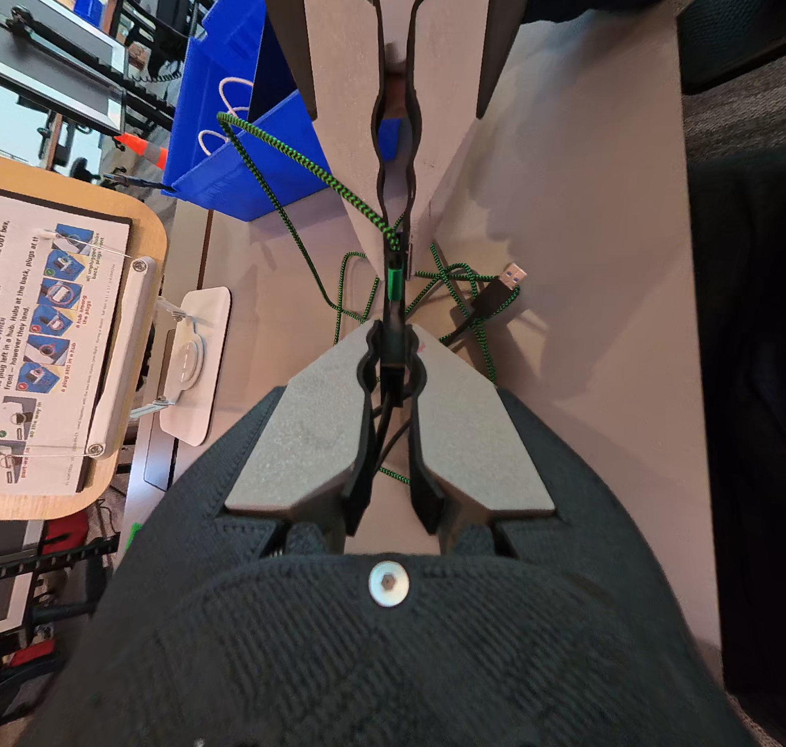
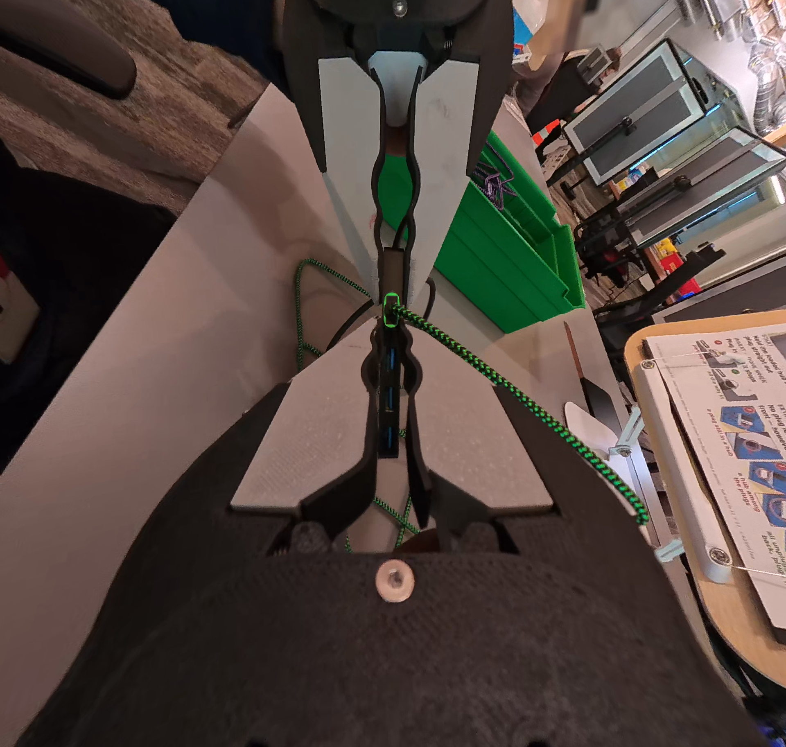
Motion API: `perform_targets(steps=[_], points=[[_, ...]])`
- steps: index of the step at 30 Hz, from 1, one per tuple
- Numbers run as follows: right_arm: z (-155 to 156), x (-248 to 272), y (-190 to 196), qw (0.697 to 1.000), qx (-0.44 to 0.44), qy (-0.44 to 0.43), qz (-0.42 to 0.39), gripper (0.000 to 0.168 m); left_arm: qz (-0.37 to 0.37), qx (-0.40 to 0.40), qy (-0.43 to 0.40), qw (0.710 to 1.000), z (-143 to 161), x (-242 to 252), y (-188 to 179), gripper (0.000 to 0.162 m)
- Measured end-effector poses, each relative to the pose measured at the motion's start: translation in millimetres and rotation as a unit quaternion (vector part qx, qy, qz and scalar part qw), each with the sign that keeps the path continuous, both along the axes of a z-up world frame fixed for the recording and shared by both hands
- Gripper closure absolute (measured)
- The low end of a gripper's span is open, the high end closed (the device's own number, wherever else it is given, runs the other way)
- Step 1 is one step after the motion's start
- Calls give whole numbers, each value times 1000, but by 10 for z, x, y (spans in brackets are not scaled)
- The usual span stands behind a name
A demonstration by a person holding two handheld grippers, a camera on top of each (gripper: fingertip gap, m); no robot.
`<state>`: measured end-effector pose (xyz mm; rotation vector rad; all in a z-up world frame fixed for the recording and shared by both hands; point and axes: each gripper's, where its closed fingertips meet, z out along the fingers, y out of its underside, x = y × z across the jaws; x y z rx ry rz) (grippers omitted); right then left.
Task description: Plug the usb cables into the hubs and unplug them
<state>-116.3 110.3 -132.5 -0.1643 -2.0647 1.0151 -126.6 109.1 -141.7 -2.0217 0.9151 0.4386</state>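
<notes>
- The left gripper is clenched on the black hub, held above the table.
- The right gripper, at 12 o'clock, pinches the green plug at the hub's end.
- The hub's own USB plug lies at 2 o'clock.

Braided green-black cloth cable, glossy blue plastic bin, matt table
</notes>
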Motion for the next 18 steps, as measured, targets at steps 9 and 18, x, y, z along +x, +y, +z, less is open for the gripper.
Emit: perform_targets(steps=[9, 18], points=[[396, -174, 92, 937, -309, -160, 9, 165, 95, 14, 82, 992, -107, -474, 2, 155], [871, -142, 364, 609, -646, -422, 183, 165, 34, 66, -50, 996, -44, -255, -84, 155]])
